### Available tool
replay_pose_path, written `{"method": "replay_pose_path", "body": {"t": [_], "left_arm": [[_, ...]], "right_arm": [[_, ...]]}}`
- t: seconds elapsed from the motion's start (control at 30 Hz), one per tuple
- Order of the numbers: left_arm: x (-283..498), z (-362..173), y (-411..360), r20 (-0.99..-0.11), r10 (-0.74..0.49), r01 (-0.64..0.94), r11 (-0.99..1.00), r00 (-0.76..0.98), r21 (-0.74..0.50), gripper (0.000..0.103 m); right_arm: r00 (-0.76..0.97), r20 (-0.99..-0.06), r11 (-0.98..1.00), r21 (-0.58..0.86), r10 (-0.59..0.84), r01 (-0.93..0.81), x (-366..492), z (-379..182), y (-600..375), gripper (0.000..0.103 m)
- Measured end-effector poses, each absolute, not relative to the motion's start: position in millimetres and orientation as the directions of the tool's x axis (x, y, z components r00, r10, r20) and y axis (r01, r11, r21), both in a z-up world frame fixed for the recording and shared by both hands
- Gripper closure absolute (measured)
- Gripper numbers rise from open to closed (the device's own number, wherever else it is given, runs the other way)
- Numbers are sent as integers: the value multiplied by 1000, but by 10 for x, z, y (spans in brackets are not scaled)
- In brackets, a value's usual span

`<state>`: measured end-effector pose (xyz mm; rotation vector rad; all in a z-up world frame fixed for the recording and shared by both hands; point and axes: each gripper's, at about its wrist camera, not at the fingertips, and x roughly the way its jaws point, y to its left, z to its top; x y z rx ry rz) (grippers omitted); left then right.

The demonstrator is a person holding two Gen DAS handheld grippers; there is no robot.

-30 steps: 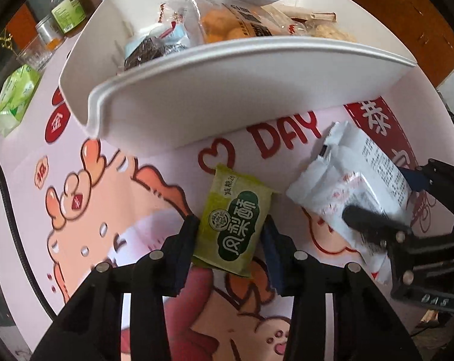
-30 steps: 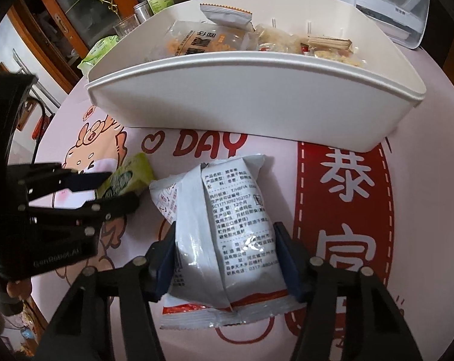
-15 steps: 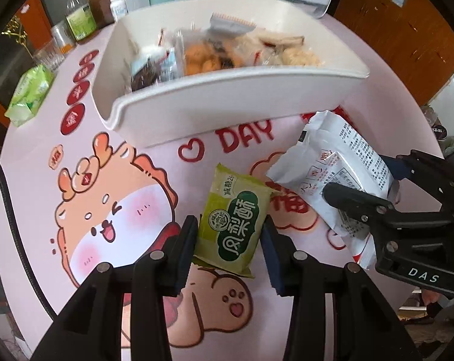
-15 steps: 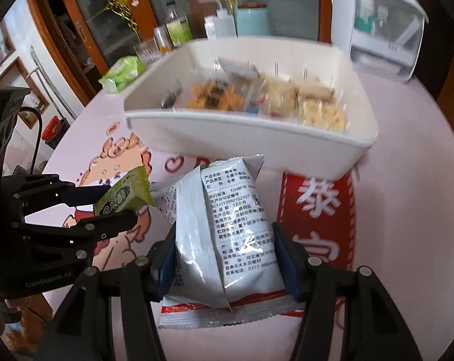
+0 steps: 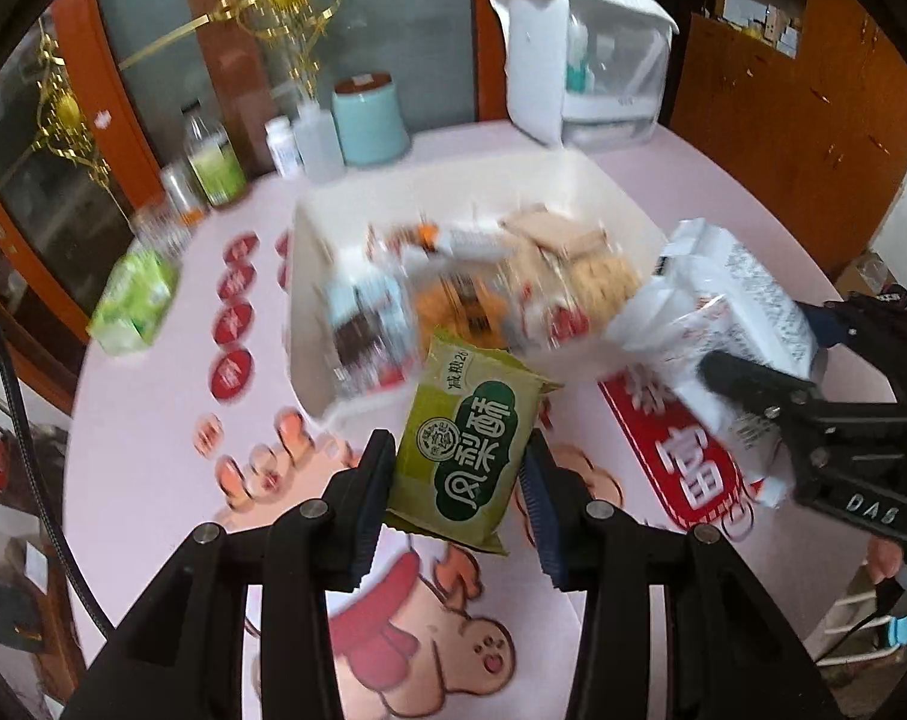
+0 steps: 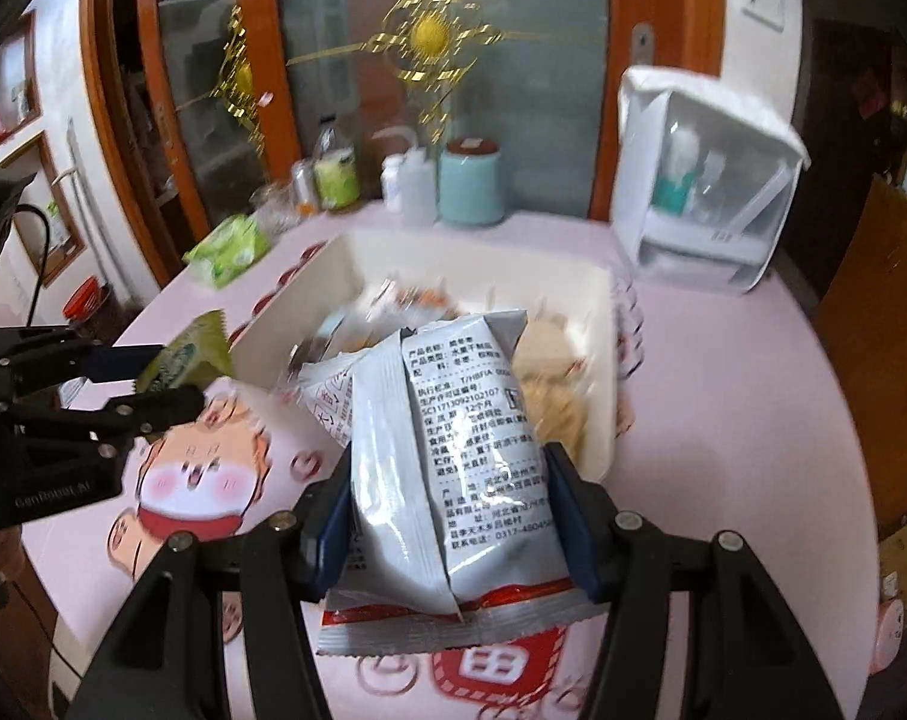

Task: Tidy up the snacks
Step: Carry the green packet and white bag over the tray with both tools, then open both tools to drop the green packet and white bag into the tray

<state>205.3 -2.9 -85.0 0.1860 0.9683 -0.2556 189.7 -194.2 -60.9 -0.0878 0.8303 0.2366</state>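
My left gripper [image 5: 456,483] held the small packet [image 5: 468,450] above the table [image 5: 153,420], just before the bin's [image 5: 309,300] near corner. My right gripper [image 6: 447,516] held the big bag [image 6: 447,450] to its right, over the bin's near wall. Snacks [image 5: 471,294] lay in the bin. Bottles [image 5: 213,162], a tub [image 5: 370,117] and a case [image 5: 585,60] stood behind it

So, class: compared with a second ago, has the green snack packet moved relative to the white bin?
Yes. The green snack packet, clamped in the left gripper, has risen off the tablecloth and now overlaps the white bin.
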Motion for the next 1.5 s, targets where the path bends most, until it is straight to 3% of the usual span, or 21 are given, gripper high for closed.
{"method": "replay_pose_path", "body": {"t": [0.5, 0.8, 1.13, 1.17, 1.23, 1.27, 1.3, 1.5], "left_arm": [[3009, -28, 21, -727, -42, 238, 957, 685, 169, 62], [3654, -176, 34, -752, -69, 210, 973, 656, 94, 62], [4092, -875, -20, -826, -79, 213, 976, 558, 51, 61], [4114, -945, -34, -832, -81, 216, 975, 549, 48, 59], [4179, -1131, -77, -851, -100, 239, 970, 515, 31, 31], [4197, -1199, -89, -858, -106, 246, 969, 502, 24, 9], [4207, -1265, -98, -863, -110, 248, 969, 494, 18, 4], [4233, -1533, -153, -894, -85, 241, 970, 440, 26, 4]], "right_arm": [[810, -571, 989, 14, 130, -149, 2597, 301, -2113, 45], [778, -618, 994, 72, 113, -87, 3129, 52, -2099, 44], [648, -758, 998, 61, 66, -30, 3601, -755, -2073, 41], [623, -781, 999, 44, 47, -21, 3654, -868, -2059, 39], [588, -809, 1000, 15, 19, -11, 3710, -1024, -2040, 25], [581, -814, 1000, 13, 21, -18, 3717, -1085, -2024, 24], [581, -814, 1000, 13, 26, -26, 3713, -1110, -2011, 23], [564, -825, 999, 18, 37, -39, 3711, -1191, -1969, 23]]}}
